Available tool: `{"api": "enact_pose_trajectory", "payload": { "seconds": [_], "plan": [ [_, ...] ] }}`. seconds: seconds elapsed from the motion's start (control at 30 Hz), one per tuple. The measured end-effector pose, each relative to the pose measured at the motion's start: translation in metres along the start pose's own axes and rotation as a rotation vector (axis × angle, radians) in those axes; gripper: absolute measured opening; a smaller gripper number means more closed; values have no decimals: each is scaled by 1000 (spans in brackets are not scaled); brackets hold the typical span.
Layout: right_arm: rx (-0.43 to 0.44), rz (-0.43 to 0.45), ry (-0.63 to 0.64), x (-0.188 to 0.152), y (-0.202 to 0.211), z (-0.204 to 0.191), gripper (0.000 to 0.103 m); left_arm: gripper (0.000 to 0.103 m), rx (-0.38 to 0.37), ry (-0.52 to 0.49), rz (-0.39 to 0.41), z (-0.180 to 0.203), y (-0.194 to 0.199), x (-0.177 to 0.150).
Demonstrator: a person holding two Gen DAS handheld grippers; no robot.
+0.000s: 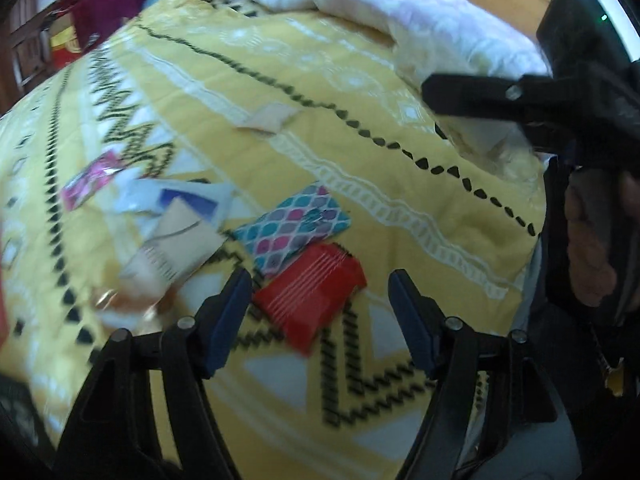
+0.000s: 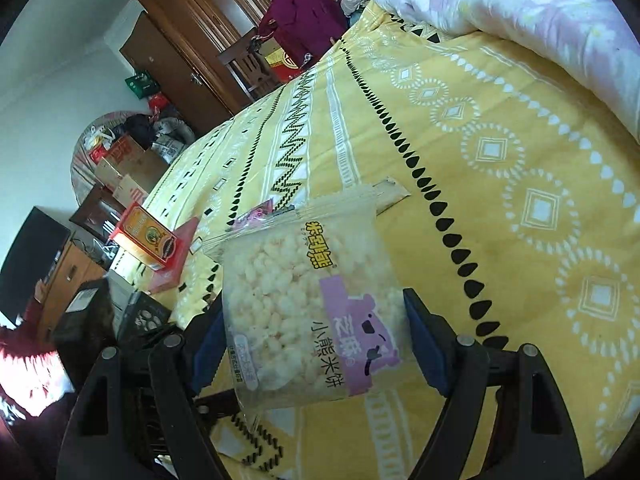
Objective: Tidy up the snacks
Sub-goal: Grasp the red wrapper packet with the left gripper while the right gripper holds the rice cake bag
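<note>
We see yellow bed [image 2: 500, 128]; wide bare cover toward quilt [image 2: 520, 4], bed edge left by wardrobe [image 2: 192, 20]. Right gripper [image 2: 316, 344] clamps clear rice-cake bag [image 2: 308, 304], purple label. Left gripper [image 1: 320, 312] jaws apart above red packet [image 1: 312, 296], nothing held; patterned pouch [image 1: 292, 228] touching packet.

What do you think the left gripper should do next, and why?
Probably drop a little lower and close on the red packet. The left gripper hangs open just above it, the packet's near end between the fingers, while the right gripper already holds the rice cracker bag.
</note>
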State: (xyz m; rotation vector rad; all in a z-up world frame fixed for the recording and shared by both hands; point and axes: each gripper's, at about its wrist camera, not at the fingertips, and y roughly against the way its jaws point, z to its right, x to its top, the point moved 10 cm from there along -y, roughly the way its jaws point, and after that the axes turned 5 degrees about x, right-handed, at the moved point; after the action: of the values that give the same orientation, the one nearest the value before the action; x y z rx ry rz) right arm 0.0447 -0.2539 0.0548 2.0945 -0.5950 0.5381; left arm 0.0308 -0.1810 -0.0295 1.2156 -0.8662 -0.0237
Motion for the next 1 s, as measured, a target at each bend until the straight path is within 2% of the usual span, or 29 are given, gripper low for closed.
{"api": "enact_pose_trajectory", "payload": {
  "seconds": [0.13,0.17,0.2,0.23,0.47,0.53,0.6,0.67,0.77,0.8,0.87,1.0],
  "plan": [
    [32,5,-37,-3,3,6,83,70,22,-50,-67,3,-23,-12],
    [36,8,-39,-4,3,7,83,65,33,-52,-78,3,-26,-16],
    [39,8,-39,-4,2,7,83,48,38,-48,-77,2,-24,-18],
    [45,8,-40,-5,1,6,83,39,35,-36,-72,3,-22,-18],
    [58,10,-46,-4,0,7,83,39,52,22,-39,12,-10,-25],
    [59,9,-48,-4,-1,9,83,47,45,41,-29,11,-11,-24],
    [61,10,-49,-4,0,9,83,73,30,36,-12,16,-11,-19],
    [60,13,-49,-4,1,9,83,82,37,26,9,19,-11,-14],
    [63,13,-52,-4,1,8,83,79,12,19,-28,24,-22,-13],
    [63,13,-54,-4,0,9,83,67,11,15,-38,24,-25,-13],
    [62,13,-58,-4,0,10,83,53,17,22,-35,23,-24,-12],
    [51,26,-37,-3,4,6,83,50,37,43,2,21,-3,-7]
  ]
}}
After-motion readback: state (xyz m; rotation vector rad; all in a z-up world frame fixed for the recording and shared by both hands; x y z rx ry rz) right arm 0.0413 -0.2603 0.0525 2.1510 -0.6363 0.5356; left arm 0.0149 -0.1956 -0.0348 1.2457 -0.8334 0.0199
